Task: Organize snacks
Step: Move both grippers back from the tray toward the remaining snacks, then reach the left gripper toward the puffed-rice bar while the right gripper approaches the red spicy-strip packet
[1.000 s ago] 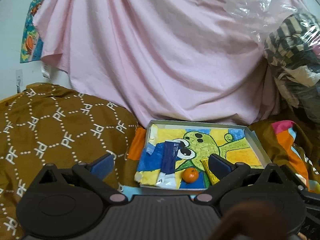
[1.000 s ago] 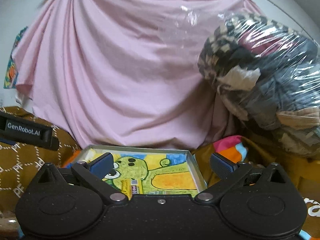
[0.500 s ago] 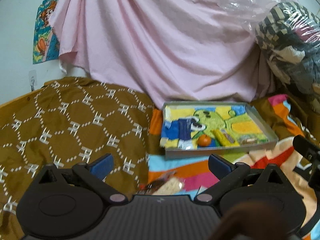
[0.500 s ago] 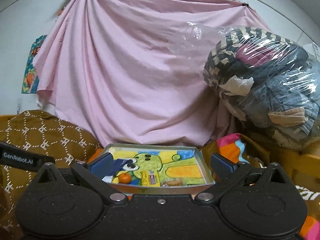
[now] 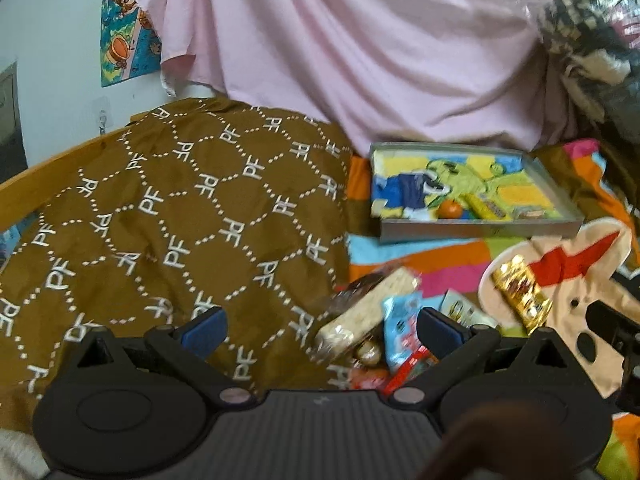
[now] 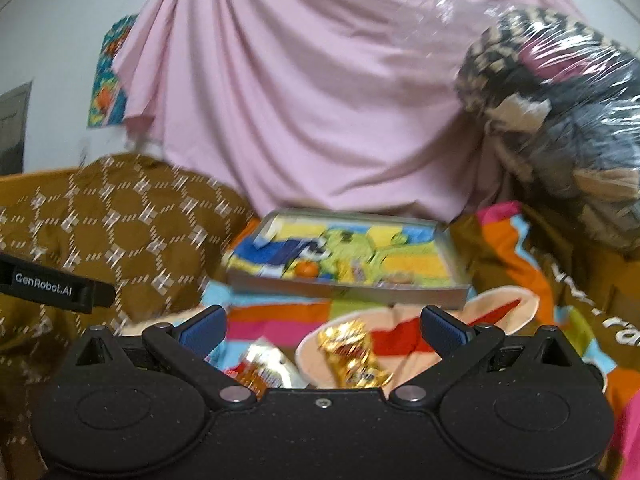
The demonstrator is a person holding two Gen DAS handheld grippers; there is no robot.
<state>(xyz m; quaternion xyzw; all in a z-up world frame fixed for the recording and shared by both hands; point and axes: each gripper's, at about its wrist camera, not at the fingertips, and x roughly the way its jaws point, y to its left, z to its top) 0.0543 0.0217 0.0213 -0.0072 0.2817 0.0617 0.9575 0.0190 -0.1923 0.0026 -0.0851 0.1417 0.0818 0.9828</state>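
A grey tray (image 5: 480, 229) (image 6: 344, 285) with a cartoon lining lies on the bed; it holds a small orange (image 5: 450, 209) (image 6: 306, 268), a dark blue packet (image 5: 408, 191), a yellow bar (image 5: 486, 207) and a small brown snack. Loose snacks lie nearer me: a pale rice bar (image 5: 370, 315), a light blue packet (image 5: 400, 328), a gold packet (image 5: 520, 290) (image 6: 352, 354) and a silver-red packet (image 6: 262, 368). My left gripper (image 5: 320, 332) is open, hanging above the pile's left edge. My right gripper (image 6: 322, 328) is open above the gold packet. Neither holds anything.
A brown patterned quilt (image 5: 172, 220) rises at the left. A pink sheet (image 5: 360, 40) hangs behind the tray. A plastic-wrapped bundle of clothes (image 6: 560, 120) sits at the right. The bedding under the snacks is striped in bright colours (image 5: 420, 256).
Both grippers have drawn back from the tray and tilted down, so the tray looks farther off and the loose snack pile has come into view. Both stay open.
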